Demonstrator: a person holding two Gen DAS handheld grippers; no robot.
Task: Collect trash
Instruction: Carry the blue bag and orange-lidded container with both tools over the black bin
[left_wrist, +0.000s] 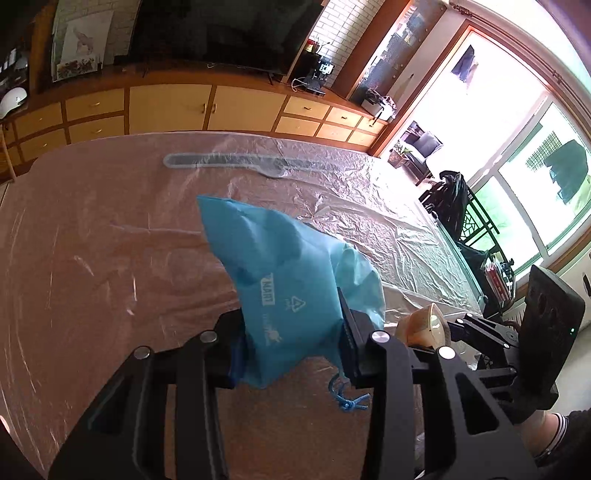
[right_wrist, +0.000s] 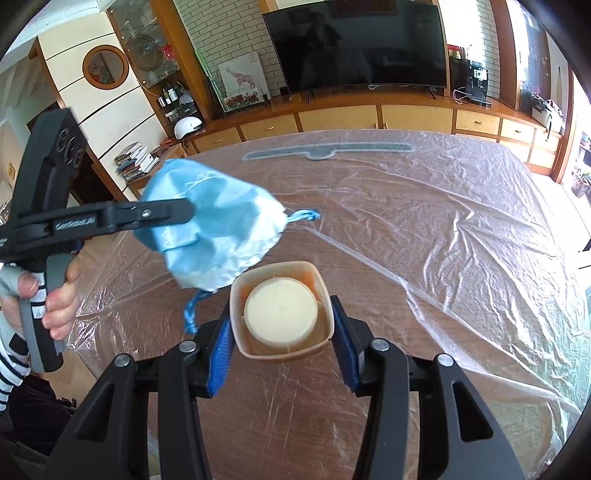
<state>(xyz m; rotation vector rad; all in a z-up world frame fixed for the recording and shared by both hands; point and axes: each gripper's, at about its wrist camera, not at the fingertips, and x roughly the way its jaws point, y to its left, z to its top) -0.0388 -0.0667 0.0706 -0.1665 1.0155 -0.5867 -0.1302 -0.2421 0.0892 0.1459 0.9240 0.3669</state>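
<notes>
1. The left gripper (left_wrist: 295, 332), at the lower centre of the left wrist view, is clamped on a blue drawstring bag (left_wrist: 284, 273); the bag billows upward from the jaws toward mid-frame.
2. The right gripper (right_wrist: 282, 343), at the lower centre of the right wrist view, pinches a beige cup (right_wrist: 281, 310) between its blue pads (right_wrist: 219, 354); the cup's open mouth faces the camera, with a pale round insert visible inside.
3. Key relation: in the right wrist view the bag (right_wrist: 218, 236) hangs up and to the left of the cup, its lower edge just beside the cup's upper-left rim. Whether they touch cannot be told.
4. In the left wrist view the cup (left_wrist: 424, 325) appears just right of the bag, at lower right.
5. The bag's mouth is not clearly visible; judged from its drawstring (right_wrist: 192, 314), it faces the cup.
6. Both items hover above the plastic-covered table (right_wrist: 443, 258); the likely next move carries the cup leftward into the bag.
</notes>
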